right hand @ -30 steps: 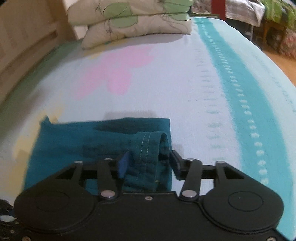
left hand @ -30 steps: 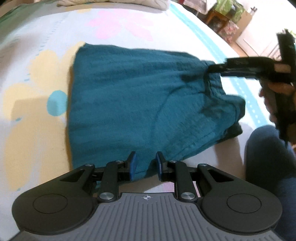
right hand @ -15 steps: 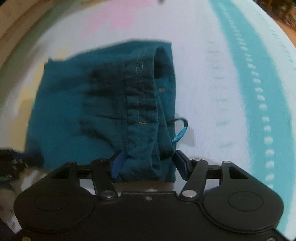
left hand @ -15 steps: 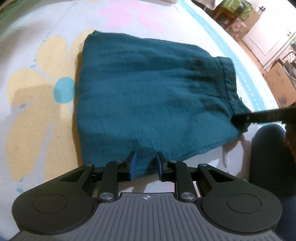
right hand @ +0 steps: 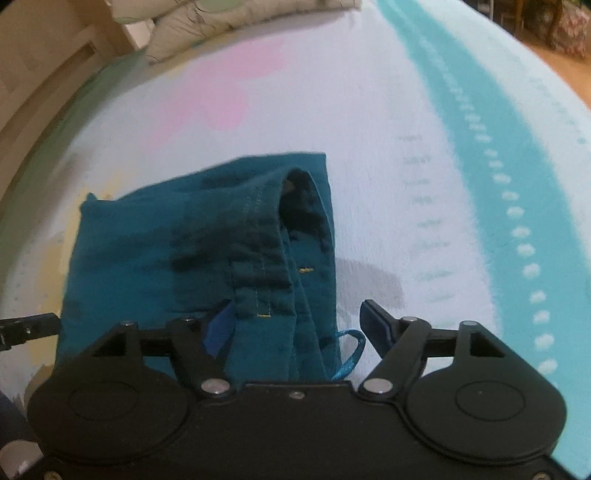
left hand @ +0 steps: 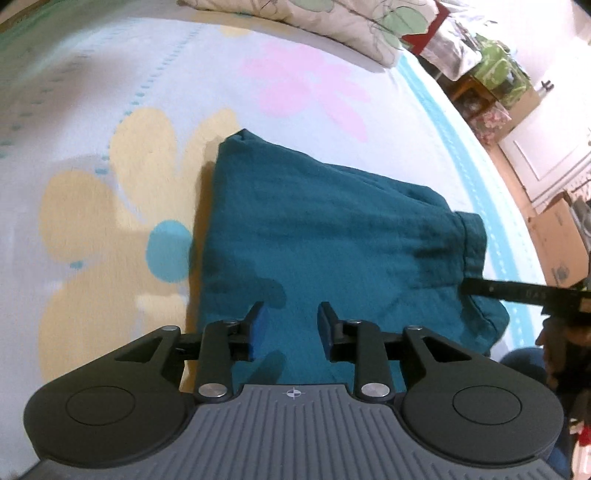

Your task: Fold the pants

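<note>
Both jaws just opened, releasing pants (left hand: 325, 236): left gripper (left hand: 290, 321) and right gripper (right hand: 295, 317) stand open, cloth between. Risk: waistband (right hand: 266, 266) near right gripper snags, undoing fold.

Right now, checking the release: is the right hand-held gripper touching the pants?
Cannot tell. In the right wrist view the right hand-held gripper has been opening over the pants; no plain gap or contact.

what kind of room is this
Most likely a bedroom: teal pants lie folded on a bed with a flower-print sheet, pillows sit at its head, and cardboard boxes stand beside it.
</note>
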